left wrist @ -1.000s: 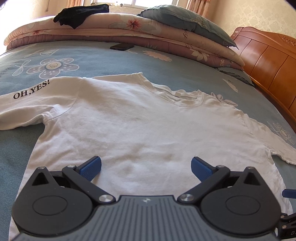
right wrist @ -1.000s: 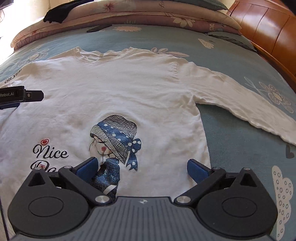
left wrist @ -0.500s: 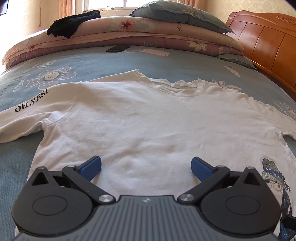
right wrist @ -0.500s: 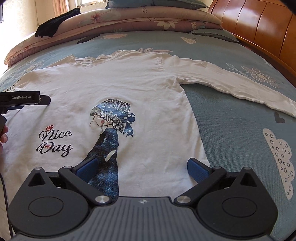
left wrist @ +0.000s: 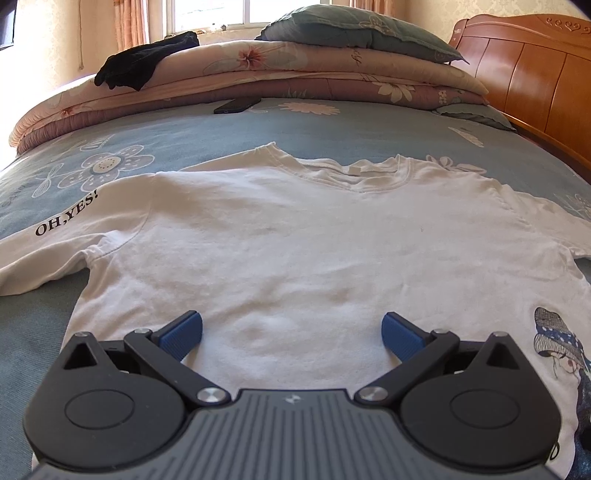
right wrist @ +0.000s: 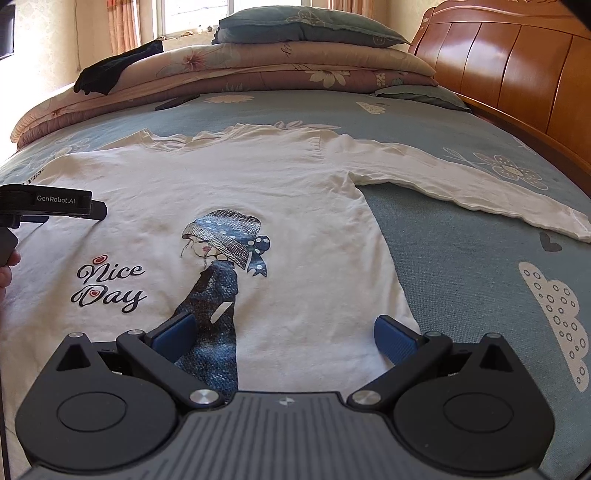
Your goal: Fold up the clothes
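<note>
A white long-sleeved shirt point(left wrist: 295, 236) lies flat, front up, on the bed, with a girl in a blue hat and "Nice Day" printed on it point(right wrist: 221, 258). Its left sleeve point(left wrist: 55, 240) reads "OH,YES!" and its right sleeve point(right wrist: 480, 184) stretches out to the right. My left gripper point(left wrist: 291, 328) hovers open over the shirt's lower left part, nothing between its blue pads. Above the lower hem, by the print, my right gripper point(right wrist: 282, 332) is open as well. The left gripper's body point(right wrist: 51, 206) shows at the left edge of the right wrist view.
The bed has a blue flowered sheet point(right wrist: 461, 277). Folded pink quilts point(left wrist: 295, 74) and a grey-blue pillow point(left wrist: 354, 33) are stacked at the far end, with a black garment point(left wrist: 144, 66) on top. A dark phone point(left wrist: 236, 105) lies before them. A wooden headboard point(right wrist: 517, 66) runs along the right.
Both grippers have pulled back and risen, so more of the shirt shows, including the whole print and the right sleeve. Both stayed open. The shirt has not moved.
</note>
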### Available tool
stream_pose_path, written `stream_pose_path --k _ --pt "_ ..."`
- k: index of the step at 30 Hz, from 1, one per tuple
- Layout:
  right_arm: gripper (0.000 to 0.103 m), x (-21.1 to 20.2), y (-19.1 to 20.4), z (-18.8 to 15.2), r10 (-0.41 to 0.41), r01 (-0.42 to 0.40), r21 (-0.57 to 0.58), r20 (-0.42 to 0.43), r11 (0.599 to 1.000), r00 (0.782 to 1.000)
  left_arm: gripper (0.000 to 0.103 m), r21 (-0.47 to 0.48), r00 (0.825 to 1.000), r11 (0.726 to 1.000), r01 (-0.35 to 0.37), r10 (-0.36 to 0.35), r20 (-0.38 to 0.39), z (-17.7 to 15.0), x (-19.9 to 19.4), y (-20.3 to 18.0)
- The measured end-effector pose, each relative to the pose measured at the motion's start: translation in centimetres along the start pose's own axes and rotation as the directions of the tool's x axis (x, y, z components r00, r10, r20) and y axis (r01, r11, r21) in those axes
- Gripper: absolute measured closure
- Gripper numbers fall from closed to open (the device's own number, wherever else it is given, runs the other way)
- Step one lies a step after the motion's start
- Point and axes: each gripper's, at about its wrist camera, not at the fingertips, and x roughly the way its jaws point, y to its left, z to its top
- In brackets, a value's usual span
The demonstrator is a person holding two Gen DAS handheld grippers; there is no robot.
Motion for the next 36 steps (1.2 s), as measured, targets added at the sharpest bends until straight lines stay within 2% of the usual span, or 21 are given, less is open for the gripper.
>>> stream_pose_path --k 3,6,8,10,12,15,18,19,20,21,23,24,27,28,30,32,36 --pt "0.000 0.1 -0.1 0.6 0.003 -0.003 -0.006 -0.036 1.000 0.999 0.000 -0.045 0.999 0.999 0.024 -0.023 0.023 0.5 -0.5 0.9" --pt "0.000 0.1 -0.3 2.2 0.017 -0.016 0.003 -0.132 1.000 0.991 0.000 -0.097 0.998 0.995 -0.011 0.017 0.063 0.9 -1.0 2.2" --pt "0.000 -0.8 -0.6 3.8 0.066 -0.068 -0.009 -0.137 0.998 0.988 0.000 -0.107 0.998 0.993 -0.042 0.047 0.048 1.1 -0.6 2.8" --pt "0.000 -3.1 -0.8 6.8 0.105 -0.108 -0.059 -0.054 0.992 0.993 0.000 -0.131 0.998 0.989 -0.067 0.069 0.008 1.1 0.0 3.5" --pt "0.000 -5.4 -0.6 10.9 0.139 -0.132 -0.133 0.046 0.982 0.989 0.000 -0.155 0.998 0.986 -0.061 0.063 0.004 1.1 0.2 4.0" --pt "0.000 -8.2 0.5 17.5 0.194 -0.142 -0.244 0.205 0.959 0.959 0.000 -0.168 0.997 0.984 -0.061 0.067 0.029 1.4 -0.2 4.4" --pt "0.000 -8.0 2.8 23.4 0.264 -0.163 -0.346 0.266 0.924 0.927 0.000 -0.169 0.994 0.982 -0.087 0.097 0.051 1.6 -0.4 4.8" --pt "0.000 -7.2 3.8 25.2 0.291 -0.180 -0.375 0.264 0.909 0.920 0.000 -0.170 0.993 0.981 -0.092 0.103 0.057 1.7 -0.4 5.0" --pt "0.004 -6.0 4.8 26.8 0.318 -0.206 -0.396 0.242 0.895 0.917 0.000 -0.177 0.993 0.980 -0.089 0.101 0.061 1.7 -0.5 5.2" --pt "0.018 -4.7 6.0 28.1 0.337 -0.229 -0.405 0.217 0.885 0.916 0.000 -0.190 0.993 0.979 -0.080 0.094 0.065 1.8 -0.5 5.4" --pt "0.028 -1.6 8.4 30.2 0.383 -0.292 -0.424 0.146 0.857 0.912 0.000 -0.222 0.995 0.974 -0.051 0.069 0.074 1.8 -0.5 5.9" --pt "0.034 0.3 10.0 30.9 0.415 -0.328 -0.449 0.109 0.831 0.904 0.000 -0.238 0.995 0.971 -0.033 0.054 0.081 1.7 -0.5 6.1" --pt "0.036 5.4 14.8 31.3 0.468 -0.391 -0.544 0.003 0.742 0.884 0.000 -0.276 0.991 0.961 -0.001 0.037 0.125 1.7 -0.8 6.6" --pt "0.036 6.8 15.9 31.3 0.479 -0.407 -0.568 -0.025 0.716 0.877 0.000 -0.284 0.988 0.959 -0.009 0.052 0.145 1.8 -1.0 6.8" --pt "0.036 10.3 19.0 30.9 0.513 -0.466 -0.609 -0.112 0.641 0.851 0.000 -0.301 0.980 0.953 -0.028 0.086 0.180 1.8 -1.4 7.1" --pt "0.036 13.3 21.4 30.4 0.530 -0.506 -0.630 -0.171 0.589 0.830 0.000 -0.335 0.973 0.942 -0.036 0.109 0.204 1.9 -1.8 7.8" --pt "0.040 18.4 25.2 29.9 0.549 -0.555 -0.639 -0.239 0.533 0.801 0.000 -0.383 0.973 0.923 -0.021 0.106 0.203 1.9 -1.7 9.0"
